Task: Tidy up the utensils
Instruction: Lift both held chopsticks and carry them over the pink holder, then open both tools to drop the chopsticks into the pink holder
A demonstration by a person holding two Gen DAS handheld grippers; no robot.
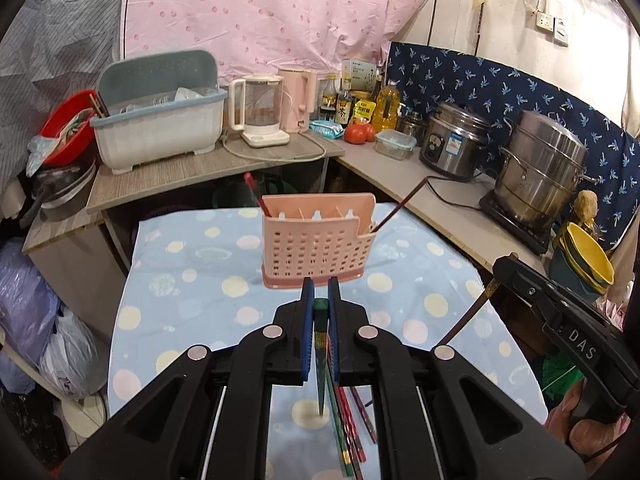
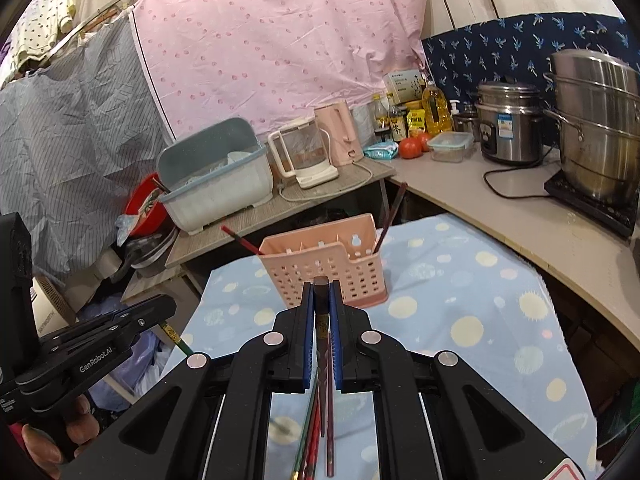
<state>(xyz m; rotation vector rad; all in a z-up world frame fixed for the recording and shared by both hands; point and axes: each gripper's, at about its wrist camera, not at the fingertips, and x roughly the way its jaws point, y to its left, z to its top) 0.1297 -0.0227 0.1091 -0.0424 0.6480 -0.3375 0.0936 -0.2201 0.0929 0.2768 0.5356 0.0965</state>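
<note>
A pink perforated utensil holder (image 1: 318, 240) stands upright on the blue dotted tablecloth (image 1: 200, 300); it also shows in the right wrist view (image 2: 324, 270). A red chopstick (image 1: 253, 189) leans out of its left end and a dark one (image 1: 400, 204) out of its right end. My left gripper (image 1: 320, 292) is shut on a green chopstick (image 1: 320, 344), held above the cloth in front of the holder. My right gripper (image 2: 320, 294) is shut on a dark brown chopstick (image 2: 321, 320). Several loose chopsticks (image 1: 352, 420) lie on the cloth below both grippers.
Counters run behind and to the right, with a dish bin (image 1: 160, 120), kettles (image 1: 264, 112), bottles, tomatoes (image 1: 358, 133), a rice cooker (image 1: 452, 140), a steel steamer (image 1: 540, 168) and stacked bowls (image 1: 588, 256). Bags (image 1: 36, 320) sit on the floor at left.
</note>
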